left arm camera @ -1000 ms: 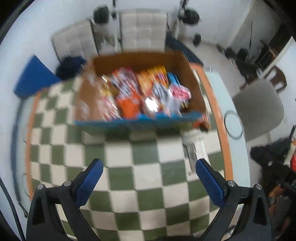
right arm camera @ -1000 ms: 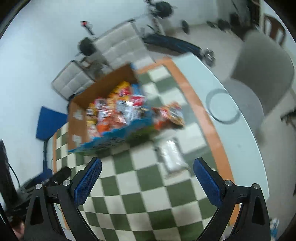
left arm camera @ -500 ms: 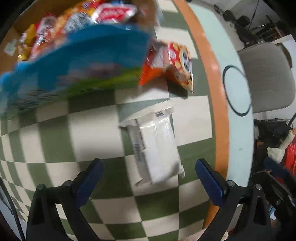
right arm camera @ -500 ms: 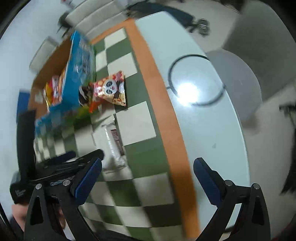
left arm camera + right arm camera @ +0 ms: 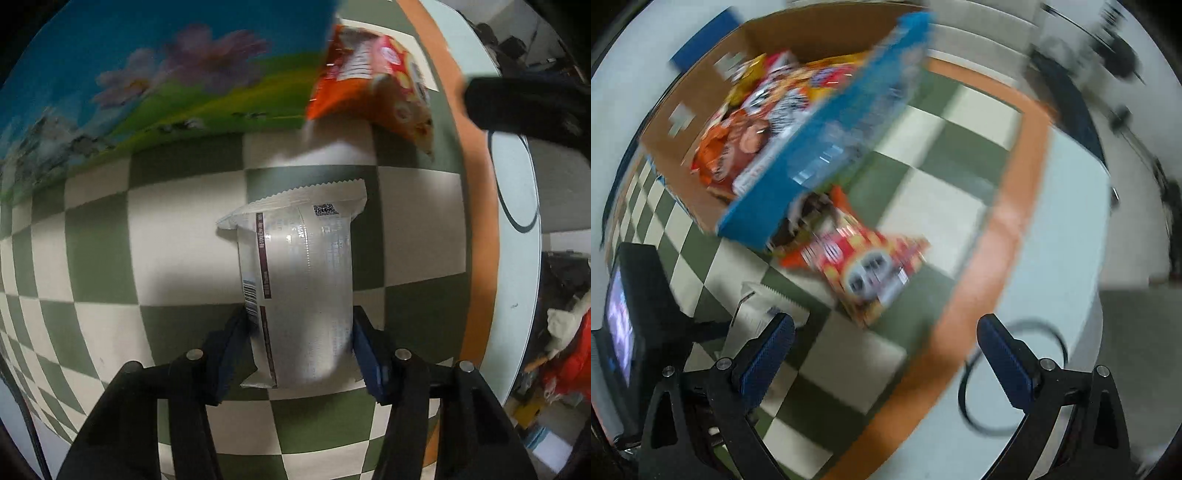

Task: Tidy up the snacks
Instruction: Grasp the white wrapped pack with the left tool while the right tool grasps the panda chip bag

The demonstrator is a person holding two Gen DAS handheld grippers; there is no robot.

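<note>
Closing in on the white rectangular plastic-wrapped snack pack (image 5: pixel 295 288), the left gripper (image 5: pixel 301 350) is pointing straight down, its jaws having just been narrowing until the blue pads are sitting against the pack's two long sides near its lower end, with the pack lying flat on the green-and-cream checked tablecloth (image 5: pixel 103 240), just in front of the blue printed cardboard box (image 5: pixel 147 74) of snacks. Judging from this, the wrapper is looking slick and soft, so it is probably going to crumple or slide out if the pinch is too light, and a grip this near one end is likely leaving the far end drooping on the lift. Further right, the orange-red crinkled foil snack bag (image 5: pixel 373 85) is resting half against the box's corner, close above the pack, so a careless lift could be nudging it. In the right wrist view, the right gripper (image 5: pixel 886 354) is hanging wide open and holding nothing, above the tablecloth's orange border (image 5: pixel 1008 221) with the same bag (image 5: pixel 864 266) just beyond its fingertips; both grippers are working close together, and a collision is looking possible. Motion blur is smearing the box's contents and the bag's print, the pack's small lettering is unreadable, and the pack's underside is staying hidden.
</note>
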